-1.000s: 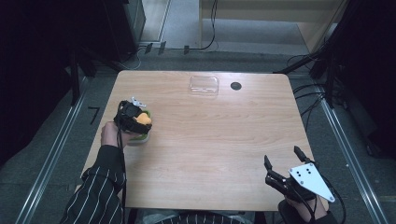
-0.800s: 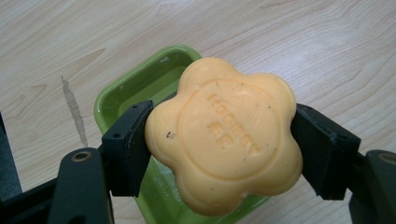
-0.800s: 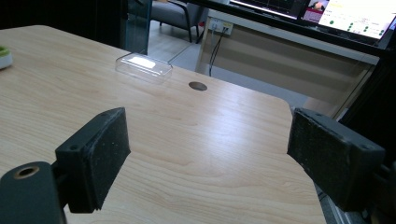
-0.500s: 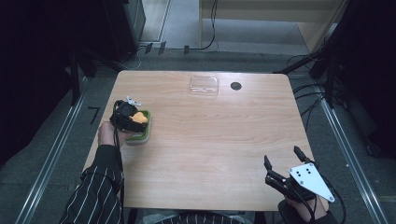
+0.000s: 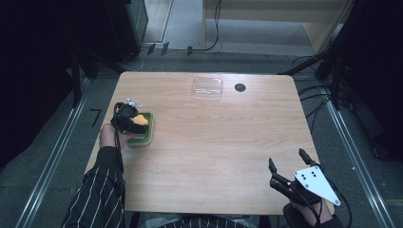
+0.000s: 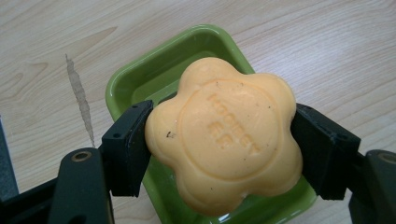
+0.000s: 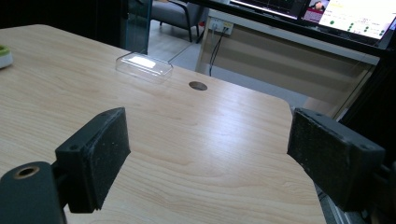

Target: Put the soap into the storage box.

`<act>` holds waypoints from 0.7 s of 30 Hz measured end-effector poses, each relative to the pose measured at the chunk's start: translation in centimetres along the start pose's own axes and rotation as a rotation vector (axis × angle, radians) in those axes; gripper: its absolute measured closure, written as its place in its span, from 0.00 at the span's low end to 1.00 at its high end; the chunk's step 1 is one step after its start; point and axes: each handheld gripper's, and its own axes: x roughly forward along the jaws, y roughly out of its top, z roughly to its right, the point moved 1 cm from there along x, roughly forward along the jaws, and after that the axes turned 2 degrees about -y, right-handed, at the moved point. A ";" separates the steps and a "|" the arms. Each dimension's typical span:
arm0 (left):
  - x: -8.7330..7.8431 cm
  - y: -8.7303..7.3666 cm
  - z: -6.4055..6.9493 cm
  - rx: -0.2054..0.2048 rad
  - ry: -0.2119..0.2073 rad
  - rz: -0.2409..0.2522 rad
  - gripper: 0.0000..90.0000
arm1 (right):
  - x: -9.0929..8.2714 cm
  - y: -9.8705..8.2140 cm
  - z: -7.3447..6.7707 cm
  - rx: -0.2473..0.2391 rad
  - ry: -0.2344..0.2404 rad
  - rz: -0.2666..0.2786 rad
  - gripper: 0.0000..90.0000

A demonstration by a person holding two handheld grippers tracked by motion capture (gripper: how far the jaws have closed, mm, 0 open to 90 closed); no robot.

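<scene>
An orange flower-shaped soap (image 6: 224, 140) with stamped letters sits clamped between the pads of my left gripper (image 6: 222, 149), just above a green soap dish (image 6: 154, 74). From above, the left gripper (image 5: 129, 118) holds the soap (image 5: 139, 120) over the dish (image 5: 146, 135) at the table's left edge. My right gripper (image 5: 287, 164) rests at the front right corner, jaws wide apart with nothing between them (image 7: 208, 154).
A clear plastic lid (image 5: 207, 87) lies at the far middle of the table, also in the right gripper view (image 7: 144, 66). A small dark hole (image 5: 240, 87) is beside it. Cables run on the floor around the table.
The left gripper with the soap has drifted slightly toward the dish's near-left side. The right gripper has stayed put.
</scene>
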 end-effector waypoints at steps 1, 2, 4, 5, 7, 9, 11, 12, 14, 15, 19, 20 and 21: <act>0.1 0.0 -0.1 -0.003 -0.002 0.002 0.31 | 0.0 0.0 0.0 0.001 -0.001 0.000 0.15; 0.2 0.0 -0.1 -0.003 -0.002 -0.001 0.31 | 0.0 0.0 0.0 0.001 -0.001 0.000 0.15; 0.5 0.0 -0.1 -0.004 -0.002 -0.006 0.31 | 0.0 0.0 0.0 0.001 -0.001 0.000 0.15; 0.6 0.0 -0.2 -0.004 0.000 -0.009 0.31 | 0.0 0.0 0.0 0.000 -0.001 0.000 0.15; 0.9 0.0 -0.3 -0.012 0.001 -0.010 0.31 | 0.0 0.0 0.0 0.000 -0.001 0.000 0.15; 1.0 -0.1 -0.3 -0.015 0.002 -0.012 0.31 | 0.0 0.0 0.0 0.001 -0.001 0.000 0.15; 1.1 -0.1 -0.4 -0.015 0.005 -0.010 0.31 | 0.0 0.0 0.0 0.002 -0.002 0.001 0.15; 1.1 -0.1 -0.4 -0.016 0.004 -0.011 0.31 | 0.0 0.0 0.0 0.002 -0.002 0.001 0.15; 1.3 -0.1 -0.5 -0.019 0.006 -0.013 0.31 | 0.0 0.0 0.0 0.001 -0.002 0.000 0.15; 1.4 -0.1 -0.5 -0.017 0.005 -0.018 0.31 | 0.0 0.0 0.0 0.001 -0.002 0.001 0.15; 1.7 -0.2 -0.6 -0.019 -0.004 -0.018 0.31 | 0.0 0.0 0.0 0.001 -0.002 0.000 0.15; 1.8 -0.2 -0.6 -0.019 -0.002 -0.021 0.31 | 0.0 0.0 0.0 0.001 -0.002 0.000 0.15; 1.9 -0.2 -0.6 -0.018 -0.002 -0.024 0.31 | 0.0 0.0 0.0 0.001 -0.002 0.000 0.15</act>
